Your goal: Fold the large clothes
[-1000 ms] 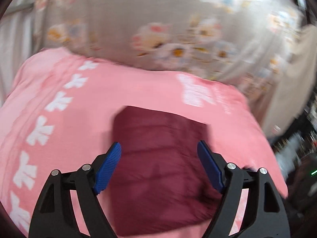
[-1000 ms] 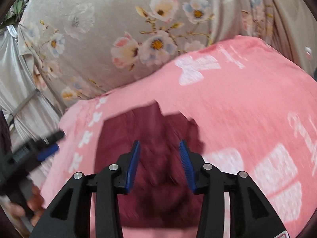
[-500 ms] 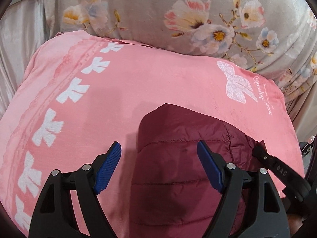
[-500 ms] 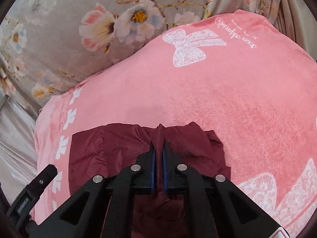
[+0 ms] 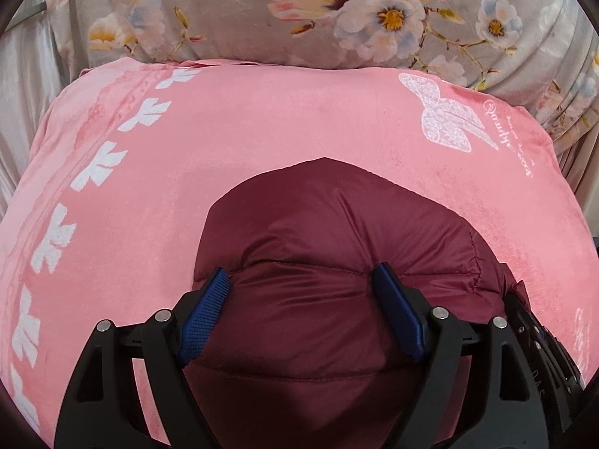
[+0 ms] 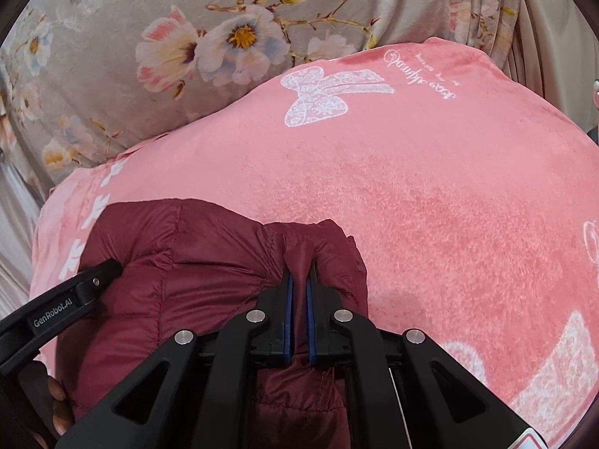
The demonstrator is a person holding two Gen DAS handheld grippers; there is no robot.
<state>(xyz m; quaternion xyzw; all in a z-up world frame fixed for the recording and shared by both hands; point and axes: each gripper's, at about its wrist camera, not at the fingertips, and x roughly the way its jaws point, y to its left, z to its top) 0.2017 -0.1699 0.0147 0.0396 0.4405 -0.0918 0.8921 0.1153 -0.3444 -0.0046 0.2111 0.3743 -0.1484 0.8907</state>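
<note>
A maroon quilted jacket (image 5: 329, 217) lies folded in a puffy bundle on a pink blanket (image 5: 262, 119) with white bows. My left gripper (image 5: 299, 271) is pressed down over the bundle; its jaws are opening, wide apart, with a bulge of jacket between the blue pads. In the right wrist view my right gripper (image 6: 299, 273) is shut on a raised pleat at the right edge of the jacket (image 6: 187, 247). The left gripper's black finger (image 6: 86, 288) shows there on the bundle's left side, held by a hand (image 6: 60, 404).
The pink blanket (image 6: 449, 205) spreads wide to the right of the jacket. Behind it rises a grey floral fabric (image 5: 374, 11), also visible in the right wrist view (image 6: 187, 37). Pale curtain folds (image 5: 22, 86) hang at the left edge.
Both grippers have come down onto the jacket. The right gripper's jaws went from half open to shut on a pleat of fabric. The left stayed wide and now straddles the bundle.
</note>
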